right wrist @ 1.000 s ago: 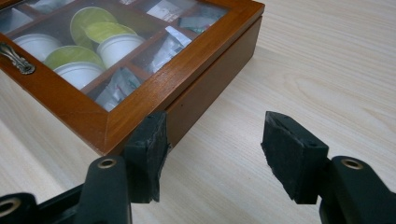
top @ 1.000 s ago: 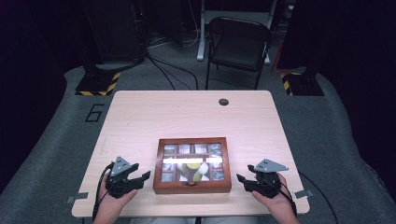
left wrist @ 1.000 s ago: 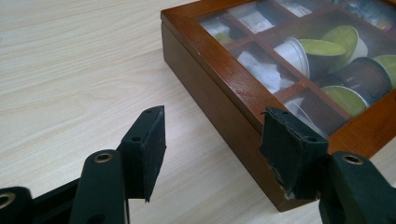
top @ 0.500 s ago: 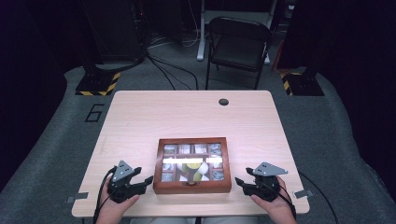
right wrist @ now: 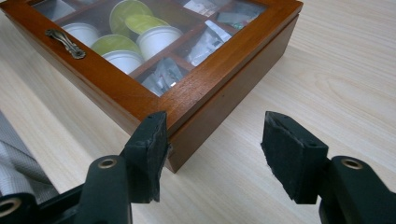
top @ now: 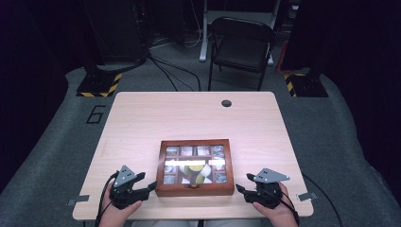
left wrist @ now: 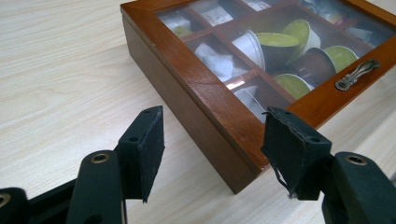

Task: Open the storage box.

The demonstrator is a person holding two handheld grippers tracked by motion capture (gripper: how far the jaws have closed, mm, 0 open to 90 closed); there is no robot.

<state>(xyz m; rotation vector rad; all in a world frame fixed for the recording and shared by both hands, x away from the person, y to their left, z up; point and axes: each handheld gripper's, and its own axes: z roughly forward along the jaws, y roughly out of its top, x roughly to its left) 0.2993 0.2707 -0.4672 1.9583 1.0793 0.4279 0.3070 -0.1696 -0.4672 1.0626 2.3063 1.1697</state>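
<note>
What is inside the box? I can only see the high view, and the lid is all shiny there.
Observer: In the left gripper view, the box holds white cups with green tops under its glass lid.
Operator: Does the lid have a handle?
Observer: Yes, there is a small metal handle on the front edge, seen in the right gripper view.
Operator: Are the grippers grabbing the box?
Observer: No. The left gripper and the right gripper are both open, and each points at a front corner of the box.
</note>
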